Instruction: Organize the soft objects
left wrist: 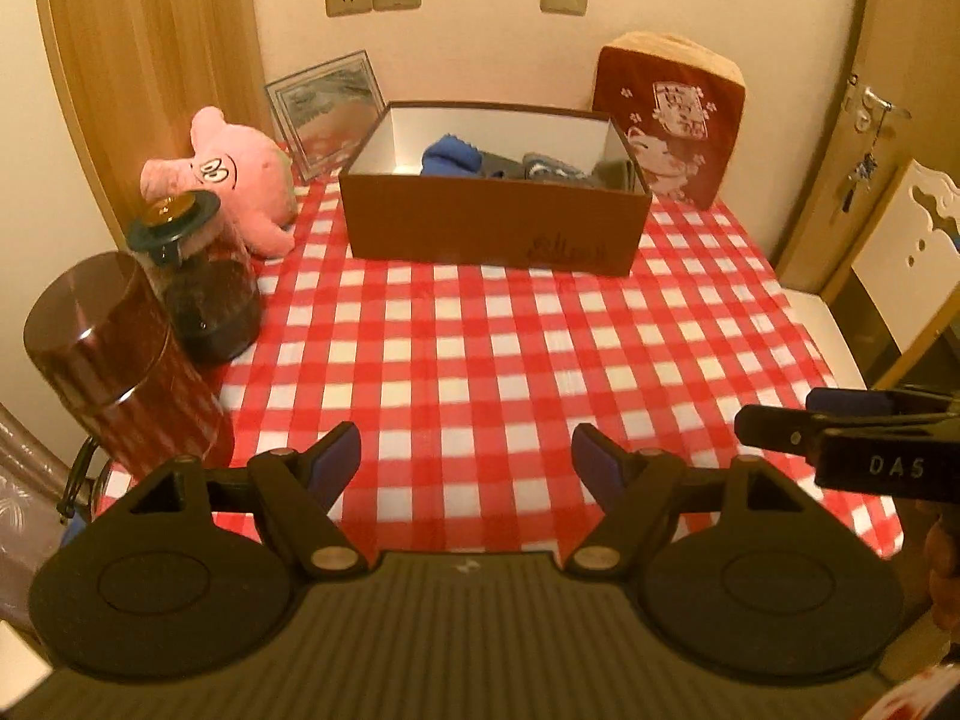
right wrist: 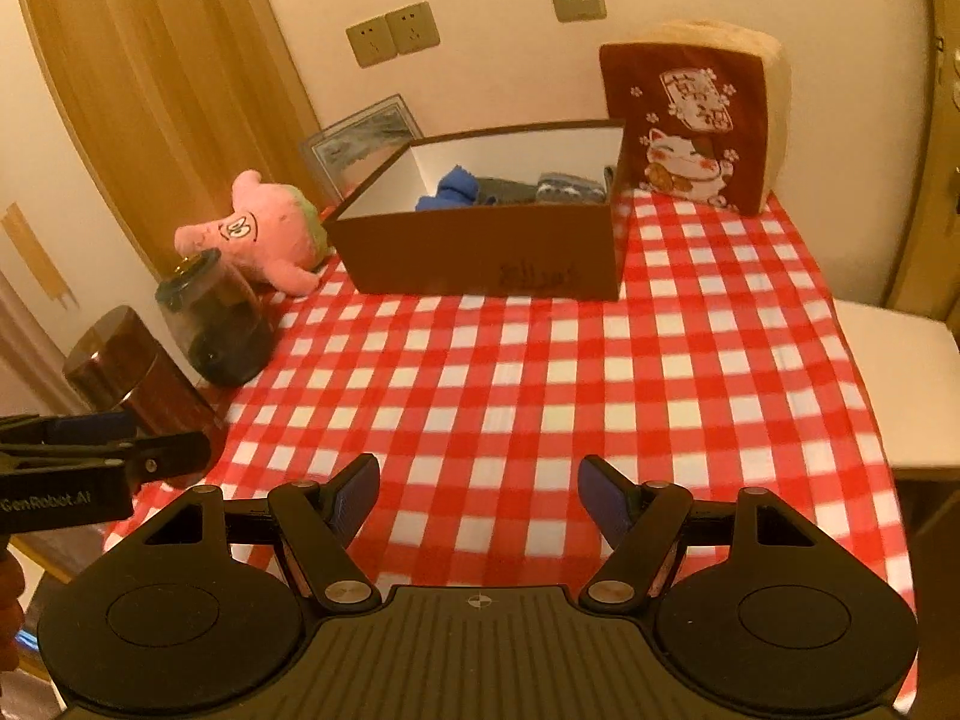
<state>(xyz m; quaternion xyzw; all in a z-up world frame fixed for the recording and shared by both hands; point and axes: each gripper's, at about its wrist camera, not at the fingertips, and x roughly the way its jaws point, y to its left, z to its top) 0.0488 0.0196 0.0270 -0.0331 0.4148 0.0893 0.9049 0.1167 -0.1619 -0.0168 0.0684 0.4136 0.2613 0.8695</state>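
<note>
Soft items [left wrist: 450, 157] in box [left wrist: 492, 228]; both tongs [left wrist: 466, 461] [right wrist: 478, 489] agape, empty.

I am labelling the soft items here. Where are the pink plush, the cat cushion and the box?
pink plush [left wrist: 240, 171]: left wrist view, on its face.
cat cushion [right wrist: 684, 120]: right wrist view, on its red front.
box [left wrist: 480, 222]: left wrist view, on its front wall.

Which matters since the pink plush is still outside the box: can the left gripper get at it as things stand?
Probably yes: the left gripper is open and empty, but the glass jar stands just before the pink plush, so come in over the cloth.
</note>
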